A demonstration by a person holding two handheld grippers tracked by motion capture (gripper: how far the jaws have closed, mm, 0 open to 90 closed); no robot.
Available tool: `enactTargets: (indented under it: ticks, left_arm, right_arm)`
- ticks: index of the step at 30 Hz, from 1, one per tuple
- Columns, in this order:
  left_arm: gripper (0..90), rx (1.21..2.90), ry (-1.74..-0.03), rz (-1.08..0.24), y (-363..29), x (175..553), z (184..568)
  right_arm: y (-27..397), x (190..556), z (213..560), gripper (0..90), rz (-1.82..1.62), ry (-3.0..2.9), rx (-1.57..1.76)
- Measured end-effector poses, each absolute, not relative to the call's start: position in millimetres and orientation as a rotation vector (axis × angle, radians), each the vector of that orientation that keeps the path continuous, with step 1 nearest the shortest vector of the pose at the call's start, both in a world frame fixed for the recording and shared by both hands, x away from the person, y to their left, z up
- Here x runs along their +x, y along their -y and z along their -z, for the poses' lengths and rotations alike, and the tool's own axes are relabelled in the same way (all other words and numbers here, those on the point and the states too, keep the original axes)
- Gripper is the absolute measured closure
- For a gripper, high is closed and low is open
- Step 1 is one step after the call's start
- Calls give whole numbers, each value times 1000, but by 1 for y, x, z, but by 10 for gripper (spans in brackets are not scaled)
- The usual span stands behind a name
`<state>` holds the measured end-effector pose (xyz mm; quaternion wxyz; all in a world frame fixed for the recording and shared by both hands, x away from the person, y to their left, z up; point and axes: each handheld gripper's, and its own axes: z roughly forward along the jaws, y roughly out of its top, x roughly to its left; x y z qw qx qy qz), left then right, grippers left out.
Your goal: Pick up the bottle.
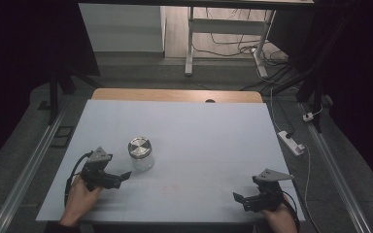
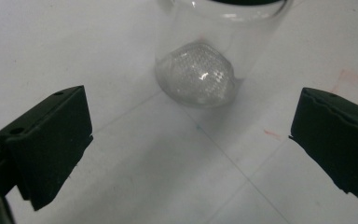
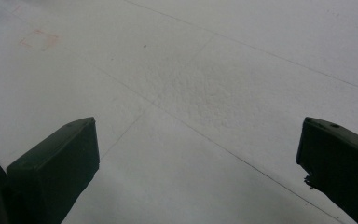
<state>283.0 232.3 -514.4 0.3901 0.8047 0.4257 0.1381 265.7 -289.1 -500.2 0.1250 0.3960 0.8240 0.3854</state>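
A clear glass jar (image 1: 141, 154) with a round metal lid (image 1: 140, 146) is standing upright on the white table (image 1: 184, 131), left of the middle and toward the near edge. The left gripper (image 1: 125, 175) is sitting just beside the jar, at its near left side, and a hand (image 1: 80, 198) is holding it from behind while it is pointing toward the jar's base. In the left gripper view its two black jaws are standing wide apart, with nothing between them, and the jar (image 2: 205, 60) is rising straight ahead of the gap, apart from both jaws; the textured glass bottom is catching the light, and faint red marks (image 2: 345, 77) are showing on the table surface to the right of it. The right gripper (image 1: 238, 196) is resting low at the near right corner of the table, well apart from the jar, with the person's other hand (image 1: 280, 218) behind it. In the right gripper view its jaws are likewise spread wide and are gripping nothing, and bare white table (image 3: 205, 84) is lying ahead of them, crossed by thin seam lines, with a faint red outline (image 3: 38, 39) near the far left. A cable (image 1: 73, 172) is looping from the left gripper back toward the wrist.
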Motion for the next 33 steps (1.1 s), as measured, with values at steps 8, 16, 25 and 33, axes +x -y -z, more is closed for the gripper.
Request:
enactTargets:
  ticks: [8, 16, 25, 33]
  left_arm:
    - [0, 2089, -1070, -384, -218, 302, 518]
    - [0, 2093, -1011, -361, -206, 318, 520]
    - [0, 2108, -959, -357, -194, 329, 522]
    - [31, 2124, -926, -368, -189, 335, 521]
  right_arm:
    - [289, 266, 500, 0, -1123, -2401, 1156]
    - [290, 266, 500, 0, -1126, -2397, 1163]
    - [290, 266, 500, 0, -1126, -2402, 1160]
    - [290, 266, 500, 0, -1127, -2403, 1160]
